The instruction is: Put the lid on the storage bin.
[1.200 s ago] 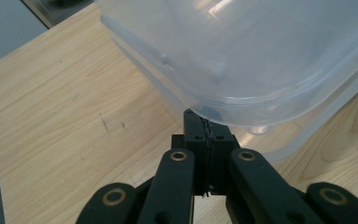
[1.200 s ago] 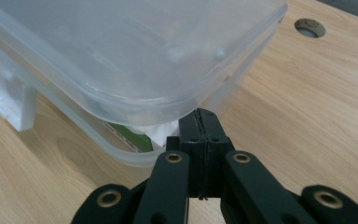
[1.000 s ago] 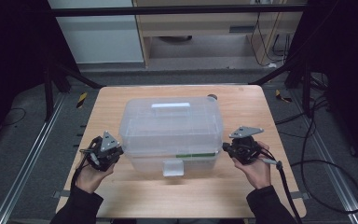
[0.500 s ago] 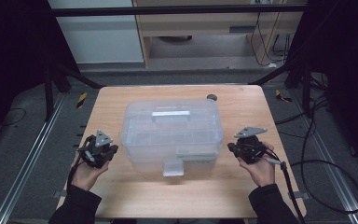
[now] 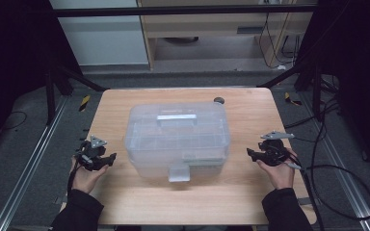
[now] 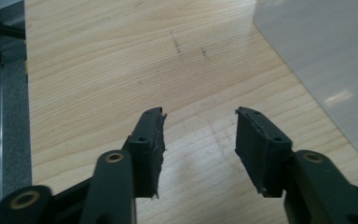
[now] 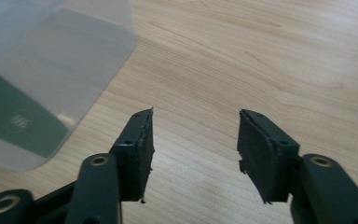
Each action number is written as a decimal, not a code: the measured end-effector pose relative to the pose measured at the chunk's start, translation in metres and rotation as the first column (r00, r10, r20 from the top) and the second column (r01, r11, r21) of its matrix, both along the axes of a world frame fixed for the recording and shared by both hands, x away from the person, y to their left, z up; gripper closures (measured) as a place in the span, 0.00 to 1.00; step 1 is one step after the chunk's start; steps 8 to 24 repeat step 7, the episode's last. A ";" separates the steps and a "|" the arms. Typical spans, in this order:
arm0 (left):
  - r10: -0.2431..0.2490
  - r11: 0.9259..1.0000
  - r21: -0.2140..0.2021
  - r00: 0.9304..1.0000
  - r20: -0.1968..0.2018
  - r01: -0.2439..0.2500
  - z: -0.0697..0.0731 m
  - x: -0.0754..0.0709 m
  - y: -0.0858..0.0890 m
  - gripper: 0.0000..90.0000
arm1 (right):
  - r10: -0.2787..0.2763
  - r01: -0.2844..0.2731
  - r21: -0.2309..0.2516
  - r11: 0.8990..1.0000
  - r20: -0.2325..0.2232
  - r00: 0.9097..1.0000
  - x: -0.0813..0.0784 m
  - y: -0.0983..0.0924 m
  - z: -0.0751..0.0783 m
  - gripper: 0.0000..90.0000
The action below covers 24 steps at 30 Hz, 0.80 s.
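Both hands have drawn outward from the clear storage box [image 5: 177,142] at mid-frame; left hand-held gripper [image 5: 110,159] and right hand-held gripper [image 5: 250,154] have just been opening, jaws apart and empty over the tabletop [image 5: 250,115].

A laboratory recording station: a bare wooden table [image 5: 250,202] stands on grey floor between aluminium rails [image 5: 24,178], black frame struts [image 5: 289,77] rising at the far corners, with loose cables [image 5: 339,168] trailing at right.
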<state>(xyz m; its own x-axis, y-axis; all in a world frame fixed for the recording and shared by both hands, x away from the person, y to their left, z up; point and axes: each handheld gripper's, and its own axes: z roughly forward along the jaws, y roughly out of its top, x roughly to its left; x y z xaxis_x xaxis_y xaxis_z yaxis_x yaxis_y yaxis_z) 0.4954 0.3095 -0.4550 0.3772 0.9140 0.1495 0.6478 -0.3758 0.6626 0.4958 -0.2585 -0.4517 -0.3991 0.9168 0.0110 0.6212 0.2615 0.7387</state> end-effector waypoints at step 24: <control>0.041 0.999 -0.005 0.999 0.014 -0.041 -0.003 0.002 0.008 0.43 | -0.072 0.072 0.024 0.997 0.007 0.997 0.003 -0.017 -0.010 0.36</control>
